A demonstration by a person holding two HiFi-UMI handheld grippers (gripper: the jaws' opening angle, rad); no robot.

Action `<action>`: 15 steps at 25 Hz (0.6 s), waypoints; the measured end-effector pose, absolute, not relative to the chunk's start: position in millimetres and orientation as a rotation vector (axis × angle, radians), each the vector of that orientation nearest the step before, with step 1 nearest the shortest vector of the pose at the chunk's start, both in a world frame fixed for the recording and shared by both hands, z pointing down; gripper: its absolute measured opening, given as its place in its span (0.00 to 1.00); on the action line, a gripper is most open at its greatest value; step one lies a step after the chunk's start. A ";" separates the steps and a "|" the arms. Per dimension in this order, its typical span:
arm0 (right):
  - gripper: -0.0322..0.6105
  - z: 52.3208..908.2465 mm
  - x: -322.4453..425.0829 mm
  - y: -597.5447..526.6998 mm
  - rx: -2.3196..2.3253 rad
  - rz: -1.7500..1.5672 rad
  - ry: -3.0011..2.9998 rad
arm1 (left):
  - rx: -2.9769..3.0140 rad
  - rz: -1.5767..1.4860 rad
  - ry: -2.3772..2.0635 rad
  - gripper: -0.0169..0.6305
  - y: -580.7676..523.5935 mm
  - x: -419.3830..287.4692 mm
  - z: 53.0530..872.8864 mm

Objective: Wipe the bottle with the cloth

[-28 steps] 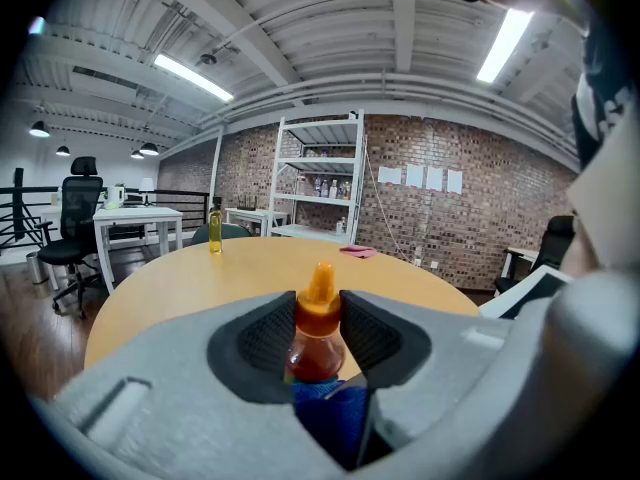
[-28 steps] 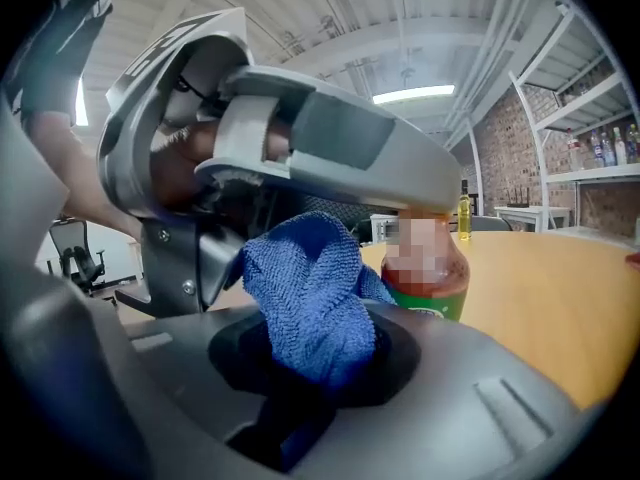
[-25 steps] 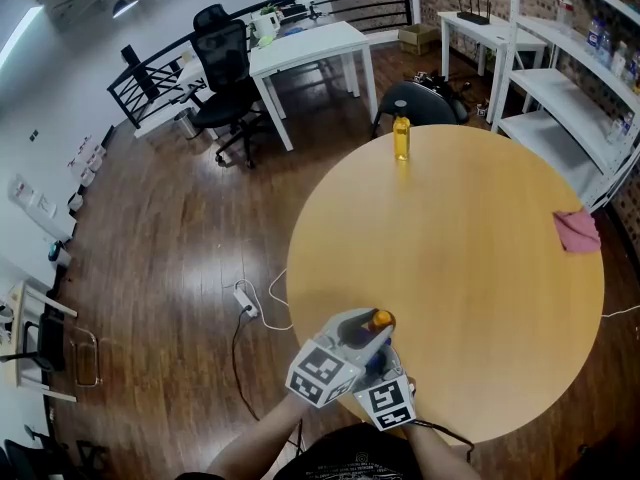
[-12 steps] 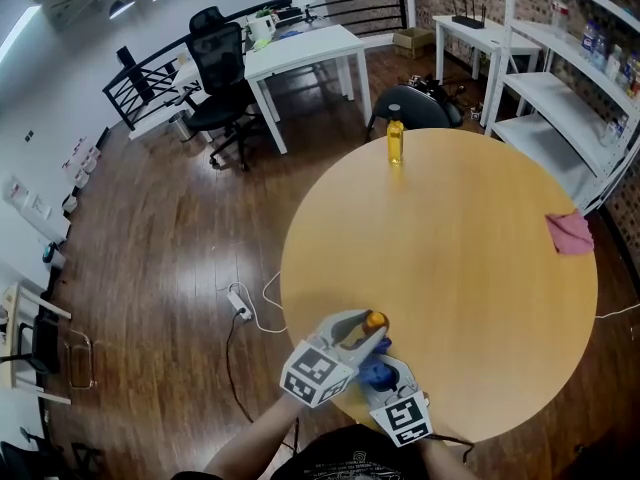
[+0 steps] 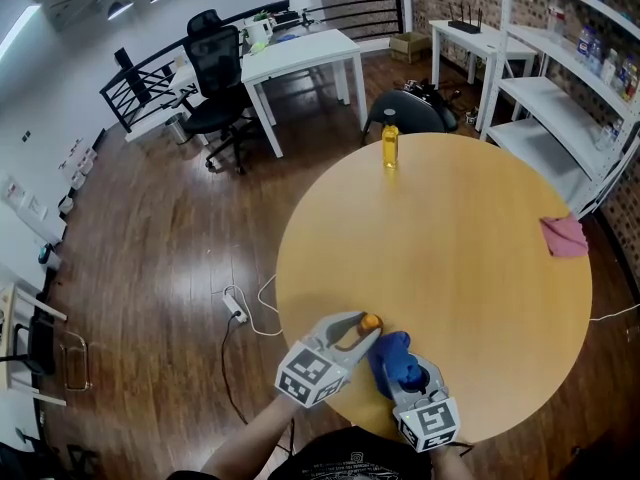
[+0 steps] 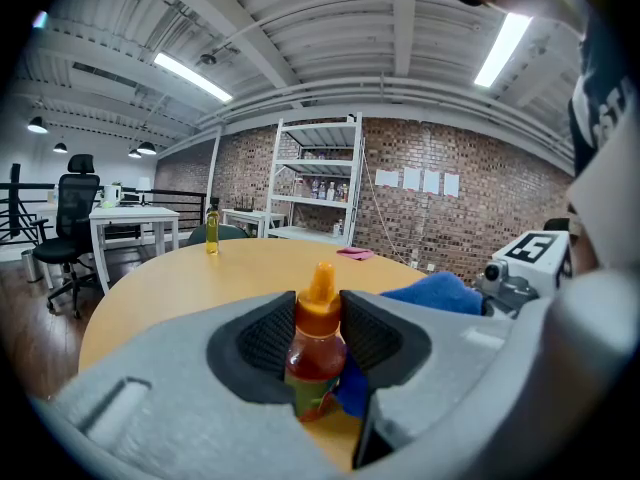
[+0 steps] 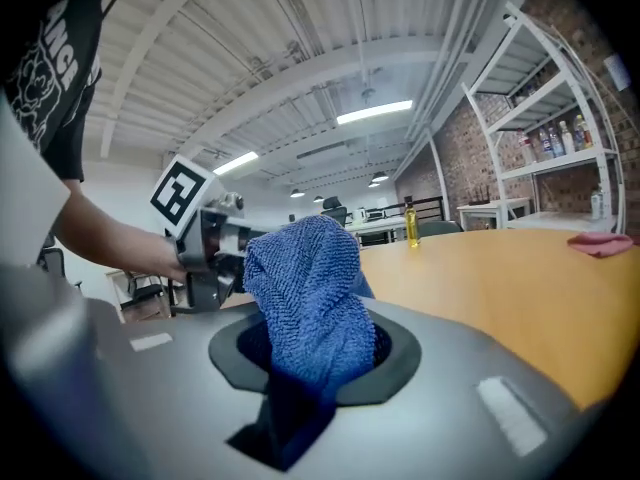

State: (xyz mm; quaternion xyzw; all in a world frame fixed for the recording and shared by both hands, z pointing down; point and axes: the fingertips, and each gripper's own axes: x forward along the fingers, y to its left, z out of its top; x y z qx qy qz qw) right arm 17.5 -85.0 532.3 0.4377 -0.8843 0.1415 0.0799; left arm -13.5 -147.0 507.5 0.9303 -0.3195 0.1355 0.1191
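My left tool [image 5: 366, 325] shows pale grey, its pads [image 6: 268, 340] black and ridged, and its cube [image 5: 312, 376] is patterned in black-and-white squares. The bottle [image 6: 318, 320] has a bright orange cap, amber-red liquid and a label in green and red. My right tool [image 5: 403, 370] is the same grey, and the cloth [image 7: 305, 278] is deep blue with a fine ribbed weave. The tabletop [image 5: 470, 238] is warm honey tan. There's a pink rag [image 5: 565, 236], a golden-yellow far bottle [image 5: 389, 145], and the floor [image 5: 170, 228] in dark brown planks.
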 end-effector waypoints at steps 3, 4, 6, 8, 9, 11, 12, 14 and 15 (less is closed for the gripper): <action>0.21 526.6 36.6 -106.0 1.411 0.450 -2.635 | 2.719 0.396 -0.934 0.23 -147.3 -13.5 508.6; 0.21 525.8 40.6 -113.5 1.429 0.458 -2.633 | 2.719 0.395 -0.934 0.23 -147.4 -13.6 508.8; 0.21 525.4 43.6 -126.4 1.429 0.475 -2.643 | 2.719 0.396 -0.932 0.23 -147.1 -13.4 508.9; 0.21 528.5 40.6 -135.8 1.378 0.510 -2.674 | 2.720 0.397 -0.930 0.23 -146.5 -12.9 508.3; 0.21 531.2 38.3 -139.7 1.341 0.539 -2.693 | 2.720 0.397 -0.930 0.23 -146.2 -12.5 507.9; 0.21 535.7 34.3 -146.9 1.254 0.613 -2.731 | 2.721 0.396 -0.928 0.23 -145.9 -11.6 507.4; 0.21 537.8 32.5 -149.5 1.195 0.644 -2.747 | 2.721 0.396 -0.927 0.23 -145.8 -11.1 507.5; 0.21 541.7 28.1 -151.8 1.064 0.656 -2.770 | 2.721 0.394 -0.924 0.23 -145.0 -11.1 507.7; 0.21 543.0 26.0 -152.6 1.011 0.636 -2.777 | 2.722 0.393 -0.923 0.23 -144.6 -11.7 507.6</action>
